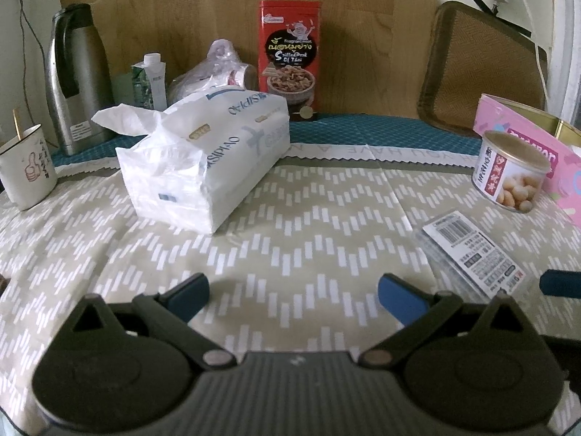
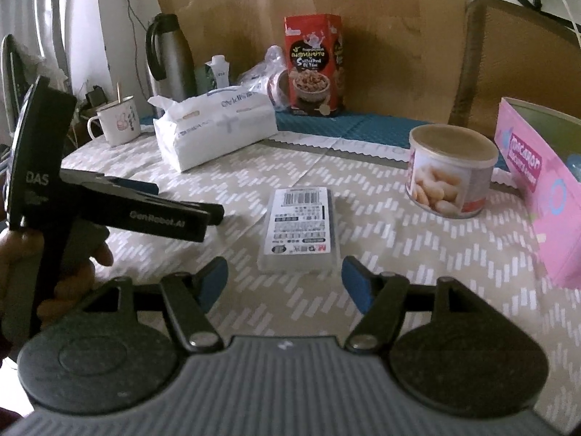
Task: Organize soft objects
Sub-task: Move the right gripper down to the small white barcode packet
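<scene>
Right hand-held gripper (image 2: 285, 283), jaws apart, near mug (image 2: 118, 121) holding stick (image 2: 118, 92).

Black grippers, blue-padded fingers (image 1: 395, 292)

Tabletop (image 1: 326, 218) cloth: beige with white dashed chevrons, teal-edged beyond the blue-padded left tongs (image 1: 293, 292). Tissue pack (image 1: 207, 160) white, blue lettering; tin (image 1: 290, 58) red and black; box (image 2: 537, 181) right of the right tongs (image 2: 285, 283) pink.

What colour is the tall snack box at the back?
Red, with a dark panel; the snack box shows best in the left wrist view.
</scene>
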`<state>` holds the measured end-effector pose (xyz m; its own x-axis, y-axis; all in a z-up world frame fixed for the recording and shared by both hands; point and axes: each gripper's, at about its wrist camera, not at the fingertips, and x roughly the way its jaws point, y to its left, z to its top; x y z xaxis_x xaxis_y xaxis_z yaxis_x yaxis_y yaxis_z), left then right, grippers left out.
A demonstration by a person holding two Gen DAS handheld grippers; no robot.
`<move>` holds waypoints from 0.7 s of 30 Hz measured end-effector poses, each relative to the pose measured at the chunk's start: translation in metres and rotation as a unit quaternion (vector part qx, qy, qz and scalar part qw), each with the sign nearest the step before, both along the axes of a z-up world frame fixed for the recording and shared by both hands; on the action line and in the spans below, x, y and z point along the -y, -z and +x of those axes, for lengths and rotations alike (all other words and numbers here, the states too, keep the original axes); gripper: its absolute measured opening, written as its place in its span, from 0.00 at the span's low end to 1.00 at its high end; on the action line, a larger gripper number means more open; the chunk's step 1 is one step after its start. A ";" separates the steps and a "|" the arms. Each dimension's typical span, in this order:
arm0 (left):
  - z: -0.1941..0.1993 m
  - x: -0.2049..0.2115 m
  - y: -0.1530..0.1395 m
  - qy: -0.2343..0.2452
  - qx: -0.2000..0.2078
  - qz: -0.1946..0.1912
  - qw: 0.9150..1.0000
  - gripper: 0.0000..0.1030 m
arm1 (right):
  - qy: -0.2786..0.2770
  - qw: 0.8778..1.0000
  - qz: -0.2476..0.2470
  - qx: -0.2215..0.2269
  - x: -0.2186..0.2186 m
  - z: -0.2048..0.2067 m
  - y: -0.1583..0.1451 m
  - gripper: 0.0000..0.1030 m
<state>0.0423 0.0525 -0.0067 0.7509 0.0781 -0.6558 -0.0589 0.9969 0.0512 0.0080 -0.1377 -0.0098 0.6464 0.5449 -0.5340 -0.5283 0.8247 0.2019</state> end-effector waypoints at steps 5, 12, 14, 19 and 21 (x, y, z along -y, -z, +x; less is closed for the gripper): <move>0.000 -0.001 0.000 0.006 0.000 -0.001 1.000 1.00 | 0.003 1.000 0.012 0.001 -0.001 -0.003 -0.001 0.71; 0.000 -0.002 -0.001 0.011 0.000 -0.003 1.000 1.00 | 0.006 1.000 0.013 0.003 -0.004 -0.005 -0.002 0.71; 0.000 -0.002 -0.001 0.011 0.000 -0.002 1.000 1.00 | 0.006 1.000 0.014 0.004 -0.003 -0.005 -0.002 0.71; 0.000 -0.001 -0.001 0.010 0.000 -0.002 1.000 1.00 | 0.006 1.000 0.012 0.005 -0.004 -0.006 -0.002 0.71; 0.000 -0.001 -0.001 0.010 0.000 -0.002 1.000 1.00 | 0.006 1.000 0.012 0.005 -0.004 -0.006 -0.002 0.71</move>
